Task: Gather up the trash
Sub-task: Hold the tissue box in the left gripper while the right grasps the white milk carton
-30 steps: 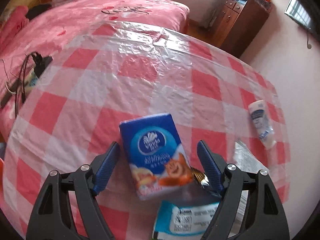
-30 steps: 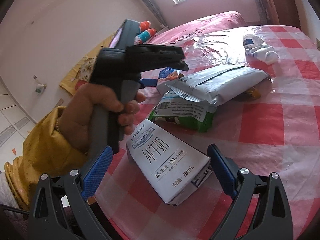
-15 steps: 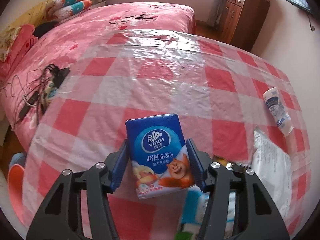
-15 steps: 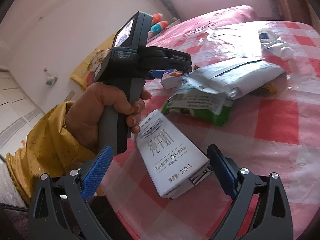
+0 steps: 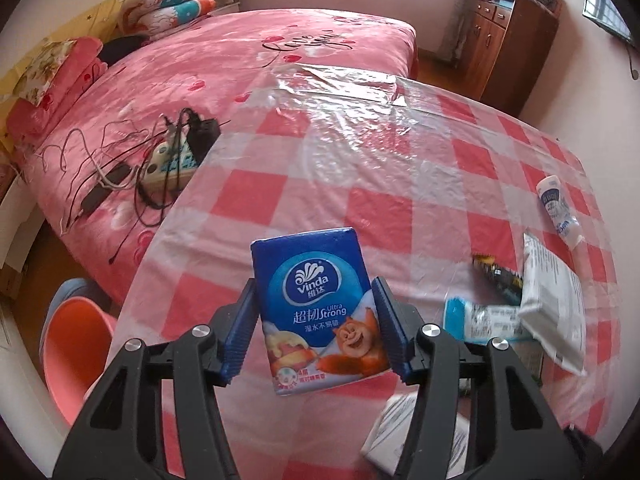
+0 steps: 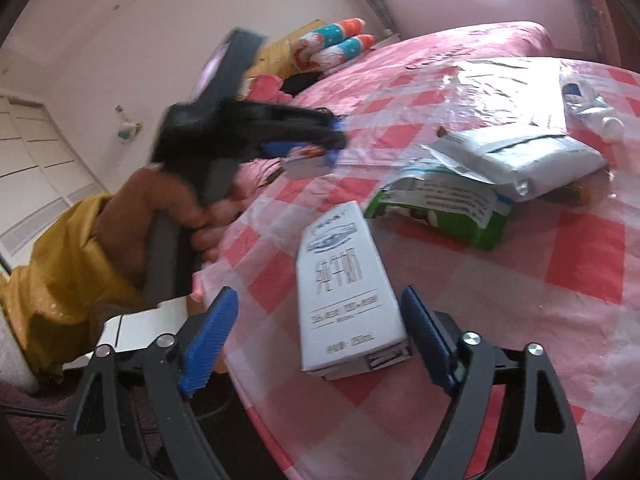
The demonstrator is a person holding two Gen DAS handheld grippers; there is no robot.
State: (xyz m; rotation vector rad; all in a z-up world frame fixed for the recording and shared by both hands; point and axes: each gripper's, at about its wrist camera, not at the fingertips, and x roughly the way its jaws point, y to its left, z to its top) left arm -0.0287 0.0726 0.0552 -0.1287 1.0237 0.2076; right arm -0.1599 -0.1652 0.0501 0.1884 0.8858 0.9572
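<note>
My left gripper (image 5: 316,330) is shut on a blue Vinda tissue pack (image 5: 316,308) and holds it above the checked table (image 5: 380,184). In the right wrist view the left gripper (image 6: 320,148) is blurred, over the table's left edge. My right gripper (image 6: 320,344) is open around a white milk carton (image 6: 344,292) that lies on the table, without touching it. A grey mailer bag (image 6: 520,156) lies on a green and white wrapper (image 6: 444,208). A white tube (image 6: 592,110) lies farther back.
A pink bed (image 5: 200,80) with cables and a power strip (image 5: 168,156) stands left of the table. An orange bin (image 5: 76,344) sits on the floor at lower left. A wooden cabinet (image 5: 508,40) stands at the back right.
My left gripper closed on the tissue pack and lifted it off the table, moving left. My right gripper has come nearer to the milk carton and stays open.
</note>
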